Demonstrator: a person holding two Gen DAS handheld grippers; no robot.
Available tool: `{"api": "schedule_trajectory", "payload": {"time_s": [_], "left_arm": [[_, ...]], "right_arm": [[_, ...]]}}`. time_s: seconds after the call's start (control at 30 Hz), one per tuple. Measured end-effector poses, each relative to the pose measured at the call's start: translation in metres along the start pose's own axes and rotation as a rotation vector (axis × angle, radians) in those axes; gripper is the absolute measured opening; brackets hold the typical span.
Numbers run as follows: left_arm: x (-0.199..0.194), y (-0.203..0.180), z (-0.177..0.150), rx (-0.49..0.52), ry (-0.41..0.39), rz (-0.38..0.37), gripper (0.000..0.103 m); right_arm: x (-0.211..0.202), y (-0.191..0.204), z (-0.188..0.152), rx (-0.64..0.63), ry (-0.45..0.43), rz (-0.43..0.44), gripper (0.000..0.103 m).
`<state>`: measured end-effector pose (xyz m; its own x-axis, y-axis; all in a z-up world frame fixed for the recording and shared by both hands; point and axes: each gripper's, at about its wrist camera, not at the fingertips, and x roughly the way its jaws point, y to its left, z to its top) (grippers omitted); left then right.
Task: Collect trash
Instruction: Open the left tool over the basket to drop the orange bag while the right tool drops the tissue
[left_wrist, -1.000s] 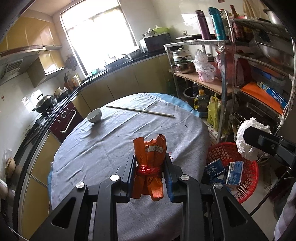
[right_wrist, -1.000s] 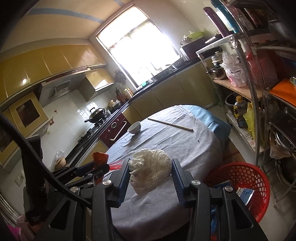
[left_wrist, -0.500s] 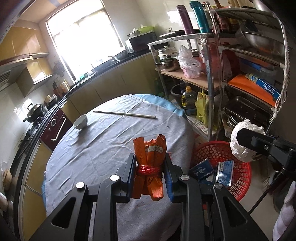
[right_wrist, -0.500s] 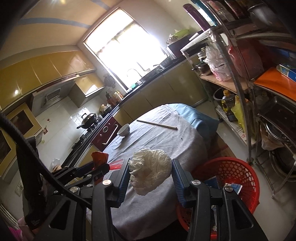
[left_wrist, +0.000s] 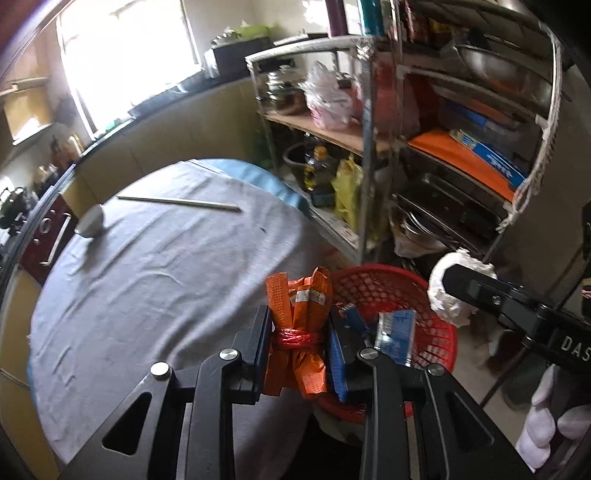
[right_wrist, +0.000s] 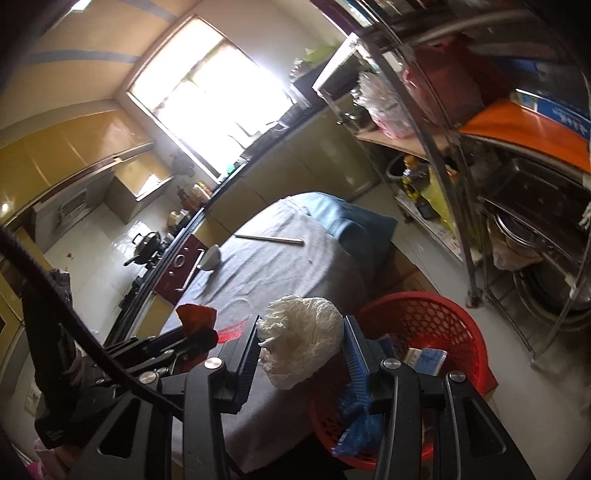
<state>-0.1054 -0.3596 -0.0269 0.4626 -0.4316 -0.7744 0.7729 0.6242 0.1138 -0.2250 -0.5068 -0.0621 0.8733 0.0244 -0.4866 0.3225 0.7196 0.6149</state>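
My left gripper (left_wrist: 298, 334) is shut on an orange wrapper bundle (left_wrist: 300, 312) tied with red string, held at the table's edge beside the red basket (left_wrist: 391, 291). My right gripper (right_wrist: 300, 345) is shut on a crumpled white wad (right_wrist: 301, 343), held over the table edge just left of the red basket (right_wrist: 436, 317). In the left wrist view the white wad (left_wrist: 448, 301) hangs at the basket's right rim. The orange bundle (right_wrist: 195, 317) also shows at the left of the right wrist view. Blue packets (left_wrist: 393, 328) lie in the basket.
A round table with a grey cloth (left_wrist: 147, 280) holds a white bowl (left_wrist: 90, 223) and chopsticks (left_wrist: 181, 202). A metal rack (left_wrist: 369, 155) with pots, bags and bottles stands right behind the basket. Kitchen counters and a stove run along the left.
Both grippers have moved right and down off the table toward the red basket, each still holding its piece of trash. The basket now looms larger and closer in both views.
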Motion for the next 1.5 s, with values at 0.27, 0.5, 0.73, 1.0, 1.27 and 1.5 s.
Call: {"api": "schedule_trajectory", "payload": {"time_s": [0.27,0.5,0.73,1.0,1.27,1.5], "left_arm": [[0.02,-0.027,-0.007,0.054,0.038,-0.029,0.03],[0.028,-0.033,-0.006,0.07,0.047,-0.03,0.03],[0.033,-0.04,-0.007,0.081,0.049,-0.046,0.03],[0.042,-0.041,-0.009,0.073,0.056,-0.094,0.031],[0.043,-0.039,-0.011,0.066,0.041,-0.161,0.035],[0.033,-0.033,-0.014,0.073,0.0,-0.151,0.05]], "right_arm": [[0.008,-0.028,-0.008,0.041,0.035,-0.047,0.047],[0.009,-0.046,-0.012,0.083,0.05,-0.068,0.048],[0.01,-0.052,-0.012,0.102,0.054,-0.07,0.048],[0.012,-0.055,-0.011,0.12,0.059,-0.072,0.048],[0.023,-0.052,-0.008,0.14,0.066,-0.063,0.051],[0.03,-0.054,-0.008,0.171,0.067,-0.054,0.054]]}}
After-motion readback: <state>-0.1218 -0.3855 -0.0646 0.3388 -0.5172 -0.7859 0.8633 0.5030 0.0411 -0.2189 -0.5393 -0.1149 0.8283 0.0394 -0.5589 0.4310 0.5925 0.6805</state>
